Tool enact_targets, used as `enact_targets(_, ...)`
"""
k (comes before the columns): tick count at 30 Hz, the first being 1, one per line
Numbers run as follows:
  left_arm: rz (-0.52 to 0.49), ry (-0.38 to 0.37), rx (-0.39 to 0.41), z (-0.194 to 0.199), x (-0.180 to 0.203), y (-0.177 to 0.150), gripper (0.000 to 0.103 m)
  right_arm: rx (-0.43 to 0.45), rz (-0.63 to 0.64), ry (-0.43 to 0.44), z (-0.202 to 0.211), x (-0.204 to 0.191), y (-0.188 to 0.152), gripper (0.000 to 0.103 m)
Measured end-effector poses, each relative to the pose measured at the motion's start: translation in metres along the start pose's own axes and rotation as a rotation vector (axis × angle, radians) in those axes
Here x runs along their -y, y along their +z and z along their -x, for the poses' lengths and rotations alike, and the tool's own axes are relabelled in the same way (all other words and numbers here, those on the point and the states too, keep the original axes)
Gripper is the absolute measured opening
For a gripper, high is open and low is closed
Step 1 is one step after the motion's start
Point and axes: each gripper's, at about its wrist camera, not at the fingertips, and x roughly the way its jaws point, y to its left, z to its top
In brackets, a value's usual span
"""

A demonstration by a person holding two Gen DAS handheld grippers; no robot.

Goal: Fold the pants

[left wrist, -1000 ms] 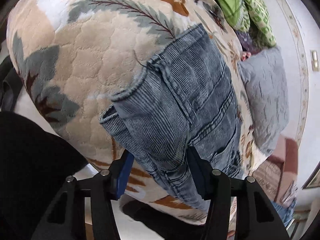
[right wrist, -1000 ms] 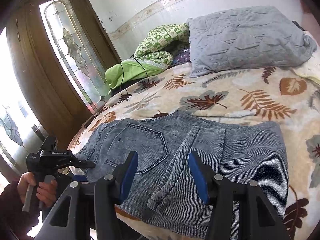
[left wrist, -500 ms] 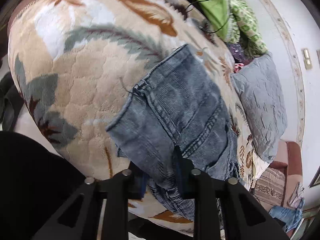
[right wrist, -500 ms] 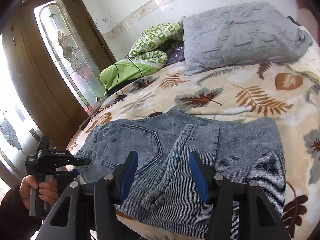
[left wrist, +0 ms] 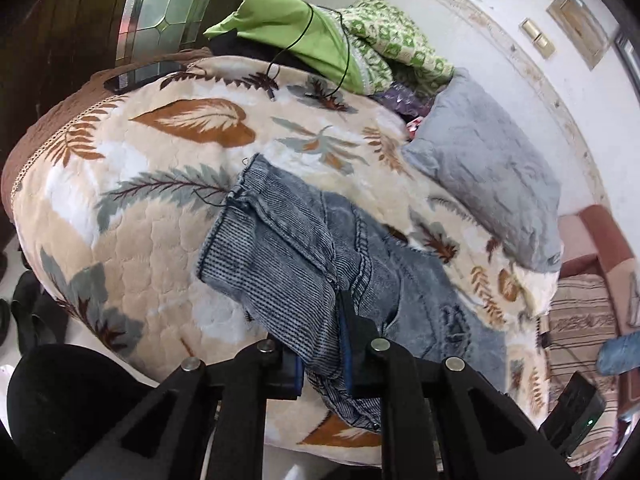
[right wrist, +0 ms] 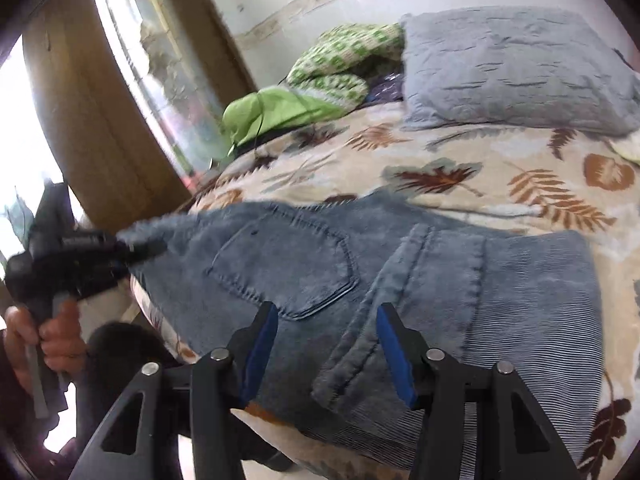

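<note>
The pants [left wrist: 304, 264] are laid folded near the bed's [left wrist: 132, 208] front edge. One corner of them is pinched tight between the jaws of the left gripper [left wrist: 322, 364] and lifted a bit. The right gripper [right wrist: 326, 348] is held over the denim, jaws closing, nothing clamped yet.

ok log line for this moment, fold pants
left gripper: closing, pinching jeans edge | right gripper: closing, over jeans, no grip yet | jeans on blanket
</note>
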Motion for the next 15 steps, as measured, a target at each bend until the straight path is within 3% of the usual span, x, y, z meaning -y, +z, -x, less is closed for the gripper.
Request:
enact_targets(2,0.031,0.021,-0.022,-0.008,-0.010,-0.003,0.015,-0.025,0.002,0.012,-0.010,-0.005,-0.001,0.039)
enact_targets(7,0.140,0.045,-0.115,-0.029,-0.042,-0.008,0.022,-0.061,0.015,-0.004,-0.027,-0.011,-0.005,0.037)
enact_targets(9,0.193,0.044,-0.135,-0.036,-0.053,-0.010,0.039,-0.088,-0.004,-0.004,-0.034,-0.008,-0.007,0.037)
enact_targets(12,0.271,0.031,-0.151,-0.042,-0.068,-0.014,0.055,-0.111,0.002,0.001,-0.040,-0.008,-0.010,0.037)
enact_targets(15,0.357,-0.011,-0.151,-0.044,-0.080,-0.014,0.057,-0.120,0.026,-0.015,-0.044,-0.010,-0.014,0.037)
